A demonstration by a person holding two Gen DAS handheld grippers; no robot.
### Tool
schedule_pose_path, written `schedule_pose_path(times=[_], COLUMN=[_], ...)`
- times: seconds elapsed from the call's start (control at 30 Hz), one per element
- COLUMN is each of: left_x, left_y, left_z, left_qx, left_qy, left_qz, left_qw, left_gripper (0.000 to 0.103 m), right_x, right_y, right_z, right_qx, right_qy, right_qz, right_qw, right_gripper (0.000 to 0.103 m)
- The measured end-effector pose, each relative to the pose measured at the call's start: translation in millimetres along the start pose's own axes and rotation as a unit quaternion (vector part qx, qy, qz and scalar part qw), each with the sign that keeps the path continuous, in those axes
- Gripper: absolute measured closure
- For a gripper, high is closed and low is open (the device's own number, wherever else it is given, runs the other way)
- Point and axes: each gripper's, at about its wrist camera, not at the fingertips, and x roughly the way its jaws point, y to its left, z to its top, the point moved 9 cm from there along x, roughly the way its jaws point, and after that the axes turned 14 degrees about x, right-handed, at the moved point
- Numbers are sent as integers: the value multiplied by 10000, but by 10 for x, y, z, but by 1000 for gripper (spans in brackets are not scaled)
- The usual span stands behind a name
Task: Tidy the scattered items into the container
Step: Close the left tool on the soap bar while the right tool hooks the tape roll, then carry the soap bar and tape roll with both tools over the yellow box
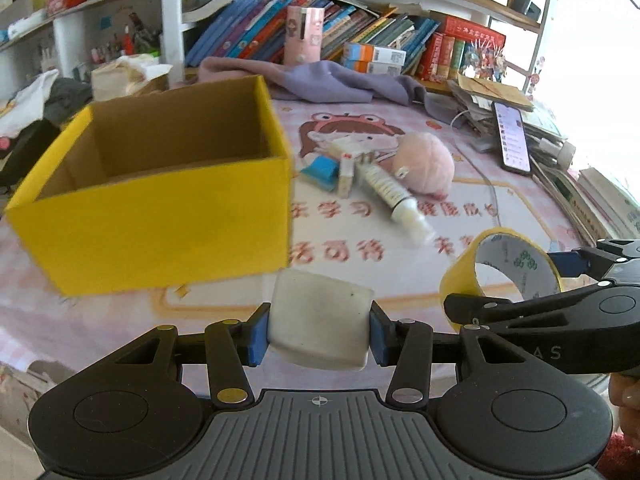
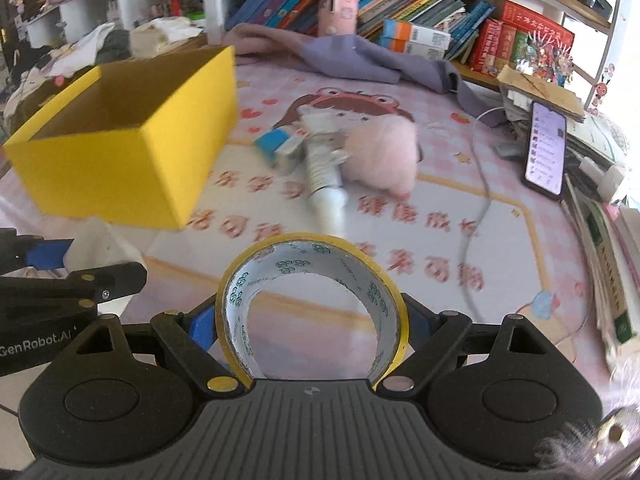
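My left gripper [image 1: 319, 330] is shut on a white block [image 1: 320, 320], held above the mat in front of the open yellow box [image 1: 160, 216]. My right gripper [image 2: 310, 322] is shut on a yellow tape roll [image 2: 310, 276], which also shows at the right in the left wrist view [image 1: 500, 276]. The box [image 2: 120, 160] sits to the left. On the mat beyond lie a pink plush [image 1: 424, 162], a large syringe [image 1: 390, 192], a blue packet [image 1: 320, 170] and a small white box [image 1: 346, 176]. The white block also shows in the right wrist view [image 2: 100, 246].
A purple cloth [image 1: 320, 80] lies at the back before a shelf of books [image 1: 280, 28]. A phone [image 1: 512, 136] leans on stacked papers and books at the right. A white cable [image 2: 480, 184] runs across the mat. Clothes pile at the far left [image 1: 36, 100].
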Motion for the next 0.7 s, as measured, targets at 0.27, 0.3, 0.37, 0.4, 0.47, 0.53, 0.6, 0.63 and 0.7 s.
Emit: schedule_pose_path(times=[0.27, 0.3, 0.37, 0.4, 0.47, 0.53, 0.6, 0.63, 0.7], left_x=[-370, -418, -501, -541, -615, -677, -729, -751, -792], left_y=[324, 359, 431, 473, 557, 637, 711, 742, 791], left_z=[-378, -417, -485, -513, -564, -611, -647, -658, -672], left_qx=[-22, -28, -50, -78, -150, -218, -278, -301, -336], left_qy=[8, -2, -33, -53, -95, -130, -163, -184, -227], left_qz=[141, 161, 211, 243, 311, 367, 409, 430, 464], left_qw=[9999, 9999, 9998, 9997, 9994, 9990, 9986, 9985, 9981], left_gripper=[57, 57, 57, 57, 57, 57, 57, 57, 57], right_x=[-171, -193, -249, -277, -324, -364, -393, -408, -439], right_y=[507, 559, 672, 732, 844, 953, 1034, 1086, 1168], right_z=[-387, -407, -452, -470, -507, -533, -548, -553, -570], right_qx=[10, 10, -1, -19, -77, -155, -227, -273, -342], right_qy=[18, 11, -27, -47, -79, -107, -126, -140, -170], right_qz=[148, 166, 208, 230, 279, 329, 372, 394, 422], right_qw=[9999, 9999, 9998, 9997, 9995, 9993, 9990, 9988, 9984], right_gripper=[16, 16, 16, 16, 16, 16, 16, 16, 16])
